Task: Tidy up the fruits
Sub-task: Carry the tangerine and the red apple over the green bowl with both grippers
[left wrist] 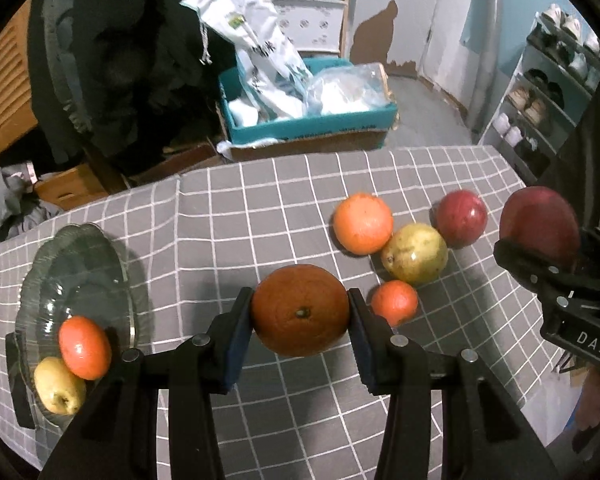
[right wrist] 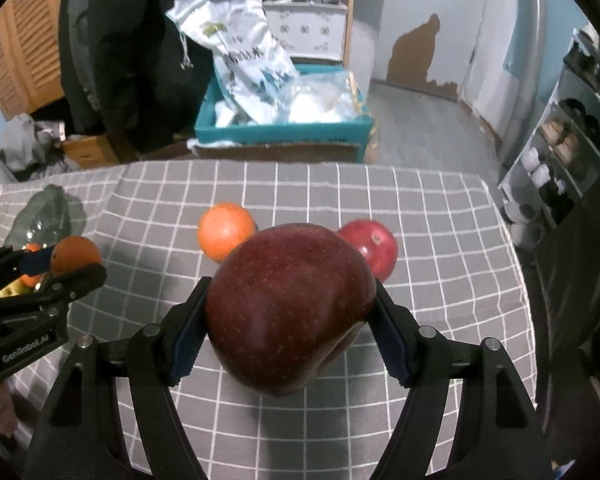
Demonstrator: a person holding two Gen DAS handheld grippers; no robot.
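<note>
Two fruits are held: a firm, fairly heavy dark orange (left wrist: 300, 310), frame centre, is clamped across its widest part by the left gripper (left wrist: 300, 320); a smooth, slippery dark red apple (right wrist: 290, 312), frame centre, by the right gripper (right wrist: 290, 328).

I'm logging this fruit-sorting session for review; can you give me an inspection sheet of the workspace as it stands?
Surface: table under a grey checked cloth.
Job's things: glass bowl holding a small orange fruit and a yellow fruit; on the cloth an orange, a yellow-green fruit, a red apple and a small orange.
Clutter: nothing seen on the table.
Grippers: left gripper shut on a dark orange; right gripper shut on a dark red apple.
Cables: nothing seen.
Surroundings: teal box of bags, shoe rack.
</note>
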